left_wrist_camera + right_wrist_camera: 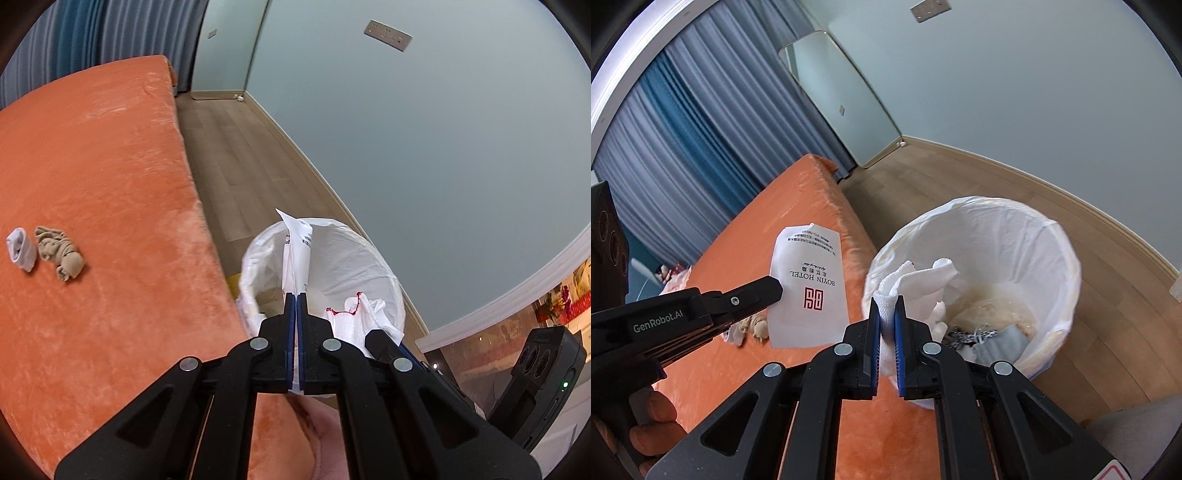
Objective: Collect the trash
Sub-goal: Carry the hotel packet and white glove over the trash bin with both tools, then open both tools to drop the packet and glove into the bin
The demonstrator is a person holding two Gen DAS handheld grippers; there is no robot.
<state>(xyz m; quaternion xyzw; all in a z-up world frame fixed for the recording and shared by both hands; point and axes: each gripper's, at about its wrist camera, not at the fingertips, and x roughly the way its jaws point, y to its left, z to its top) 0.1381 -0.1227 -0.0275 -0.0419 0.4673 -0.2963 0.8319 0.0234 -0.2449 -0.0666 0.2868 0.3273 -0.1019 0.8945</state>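
The left hand-held gripper (296,295) is clamped on a flat white paper packet (296,254), its blue-padded fingers (290,314) pressed together with only the sheet between them. In the right wrist view the same packet (809,288) shows its printed face (upside down, "BOYIN HOTEL" above a red square logo) and hangs over the edge of the bed (768,236), just beside the bin rather than inside it.

The right hand-held gripper (887,301) is closed on a bunched white cloth (916,280), which bulges up between the blue pads and droops over the near rim of the trash bin (1060,251). From the left wrist view the cloth (364,314) shows a thin red stitched edge and sits at the bin's right rim, with the right hand-held gripper's black finger (384,345) coming in under it.

The bin (351,240) is lined with a white plastic bag and stands on the wooden floor (236,162), touching or nearly touching the side of the orange-covered bed (92,166). At its bottom lie pale crumpled wrapping and something grey with a black-and-white patterned piece (982,338).

On the bed, well apart from the bin, a rolled white sock (21,249) lies just beside a crumpled tan sock (59,253). Grey-blue curtains (683,122) hang behind the bed, and a mirror (846,99) leans against the pale wall.
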